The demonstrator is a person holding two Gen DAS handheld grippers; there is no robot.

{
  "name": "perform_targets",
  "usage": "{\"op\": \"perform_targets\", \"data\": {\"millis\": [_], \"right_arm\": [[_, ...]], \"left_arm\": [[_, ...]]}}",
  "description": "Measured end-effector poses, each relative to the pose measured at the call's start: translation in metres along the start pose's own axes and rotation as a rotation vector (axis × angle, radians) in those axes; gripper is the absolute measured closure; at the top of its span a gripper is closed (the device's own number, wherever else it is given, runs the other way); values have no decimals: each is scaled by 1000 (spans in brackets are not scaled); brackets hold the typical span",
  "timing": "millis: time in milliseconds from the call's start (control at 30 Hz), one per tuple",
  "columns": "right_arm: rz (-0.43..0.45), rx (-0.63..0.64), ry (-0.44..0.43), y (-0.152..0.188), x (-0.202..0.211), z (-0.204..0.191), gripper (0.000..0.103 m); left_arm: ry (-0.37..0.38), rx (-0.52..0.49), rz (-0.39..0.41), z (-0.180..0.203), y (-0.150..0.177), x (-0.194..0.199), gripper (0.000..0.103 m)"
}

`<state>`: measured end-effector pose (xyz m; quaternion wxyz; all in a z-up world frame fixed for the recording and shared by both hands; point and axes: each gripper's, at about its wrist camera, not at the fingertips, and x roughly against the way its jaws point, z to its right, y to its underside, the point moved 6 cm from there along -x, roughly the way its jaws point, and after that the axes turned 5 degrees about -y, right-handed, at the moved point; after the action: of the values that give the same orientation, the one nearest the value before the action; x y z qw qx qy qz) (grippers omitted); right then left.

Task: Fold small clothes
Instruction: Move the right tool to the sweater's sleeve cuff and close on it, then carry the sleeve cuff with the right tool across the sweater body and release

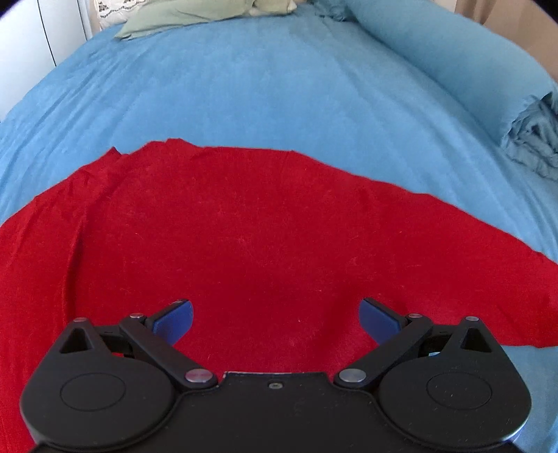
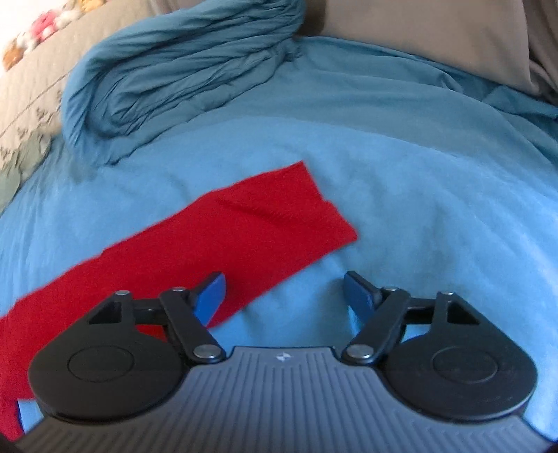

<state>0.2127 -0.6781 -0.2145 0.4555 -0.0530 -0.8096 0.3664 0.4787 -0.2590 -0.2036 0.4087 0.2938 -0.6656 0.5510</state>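
Note:
A red garment (image 1: pixel 244 237) lies spread flat on the blue bedspread (image 1: pixel 261 87). My left gripper (image 1: pixel 275 313) hovers over the garment's near part, open wide and empty, blue pads (image 1: pixel 172 319) apart. In the right wrist view a long red sleeve or strip of the garment (image 2: pixel 223 240) runs from lower left to its end near the middle. My right gripper (image 2: pixel 282 294) is open and empty; its left pad (image 2: pixel 211 298) is over the red cloth's edge, its right pad over bare bedspread (image 2: pixel 418 209).
A bunched blue duvet (image 2: pixel 174 69) lies rolled at the far side of the bed, also seen at right in the left wrist view (image 1: pixel 530 139). Green pillows (image 1: pixel 181 14) sit at the bed's head. A tan pillow (image 2: pixel 436 38) lies at far right.

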Motion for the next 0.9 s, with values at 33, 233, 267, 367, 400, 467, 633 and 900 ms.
{"op": "perform_targets", "data": {"millis": [33, 233, 267, 367, 400, 467, 633, 900], "right_arm": [[3, -14, 0, -3, -4, 1, 23], [10, -68, 27, -19, -19, 3, 65], [6, -71, 30, -21, -21, 3, 70], [2, -22, 44, -31, -18, -9, 81], [7, -6, 44, -34, -15, -13, 81], [26, 20, 22, -43, -5, -30, 81], [77, 72, -110, -62, 27, -105, 81], [92, 222, -482, -41, 82, -316, 81]], "left_arm": [[-4, -3, -7, -1, 2, -1, 0], [-13, 4, -42, 3, -4, -15, 0], [-14, 5, -45, 4, -5, -17, 0], [-8, 7, -55, -3, -10, -16, 6], [-2, 9, -58, -7, -12, -15, 8], [6, 17, -52, -17, -18, -8, 8], [13, 27, -29, -55, -31, 16, 7], [-41, 56, 11, -145, -40, 51, 3]]}}
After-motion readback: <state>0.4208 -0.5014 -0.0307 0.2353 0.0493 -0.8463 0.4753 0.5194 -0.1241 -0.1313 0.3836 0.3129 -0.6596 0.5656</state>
